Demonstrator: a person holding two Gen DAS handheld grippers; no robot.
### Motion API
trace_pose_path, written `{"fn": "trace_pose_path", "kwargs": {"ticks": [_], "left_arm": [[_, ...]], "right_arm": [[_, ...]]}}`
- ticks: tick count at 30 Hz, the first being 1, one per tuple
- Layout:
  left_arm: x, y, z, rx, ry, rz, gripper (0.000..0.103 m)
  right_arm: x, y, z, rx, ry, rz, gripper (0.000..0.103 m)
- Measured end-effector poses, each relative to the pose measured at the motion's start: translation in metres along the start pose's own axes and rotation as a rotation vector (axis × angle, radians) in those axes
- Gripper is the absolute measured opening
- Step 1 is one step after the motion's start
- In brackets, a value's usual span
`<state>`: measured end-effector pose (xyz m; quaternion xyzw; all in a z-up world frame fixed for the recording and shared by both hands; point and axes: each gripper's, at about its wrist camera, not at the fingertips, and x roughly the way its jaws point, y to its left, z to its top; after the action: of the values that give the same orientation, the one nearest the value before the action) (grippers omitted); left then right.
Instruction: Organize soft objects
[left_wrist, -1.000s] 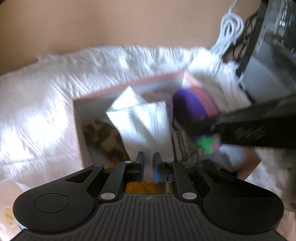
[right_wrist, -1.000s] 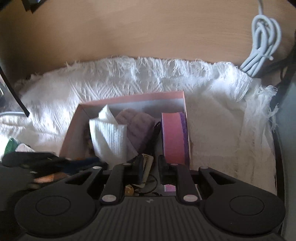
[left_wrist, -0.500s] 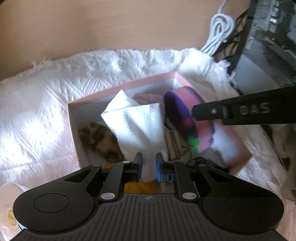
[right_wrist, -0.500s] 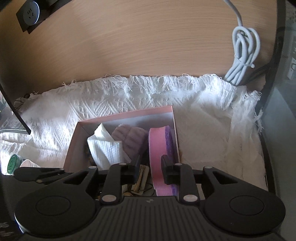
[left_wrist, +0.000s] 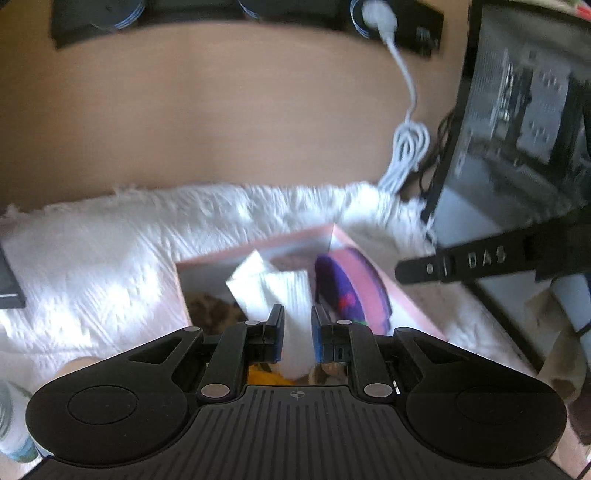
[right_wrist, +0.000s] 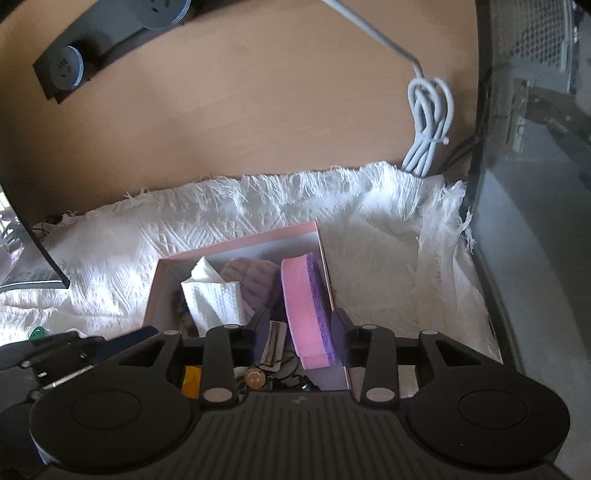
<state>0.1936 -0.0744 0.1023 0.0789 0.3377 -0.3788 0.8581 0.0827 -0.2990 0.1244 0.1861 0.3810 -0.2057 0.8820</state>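
A white fringed cloth (right_wrist: 369, 236) covers the surface below a wooden wall, and on it sits a pink box (right_wrist: 236, 242) holding a folded white paper towel (right_wrist: 216, 299), a lilac knitted piece (right_wrist: 255, 280) and a pink-and-purple sponge (right_wrist: 308, 314) standing on edge by the box's right wall. The right gripper (right_wrist: 301, 338) hangs above the sponge, its jaws opening and clear of it. The left gripper (left_wrist: 297, 338) is spread above the towel, pads not pressing it.

Tan wood desk (right_wrist: 258, 110), white fringed cloth (right_wrist: 369, 229) over it, sun patches; coiled white cable (right_wrist: 430, 122), black power strip (right_wrist: 92, 48) at back.
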Motion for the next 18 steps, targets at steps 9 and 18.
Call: {"fn": "trace_pose_path", "kwargs": {"ticks": [9, 18], "left_arm": [[-0.054, 0.010, -0.020, 0.008, -0.156, -0.059, 0.018], [-0.089, 0.031, -0.086, -0.042, -0.112, -0.096, 0.018]], "right_arm": [[-0.024, 0.023, -0.021, -0.014, -0.062, -0.022, 0.040], [-0.036, 0.050, -0.060, -0.110, -0.066, -0.018, 0.047]]}}
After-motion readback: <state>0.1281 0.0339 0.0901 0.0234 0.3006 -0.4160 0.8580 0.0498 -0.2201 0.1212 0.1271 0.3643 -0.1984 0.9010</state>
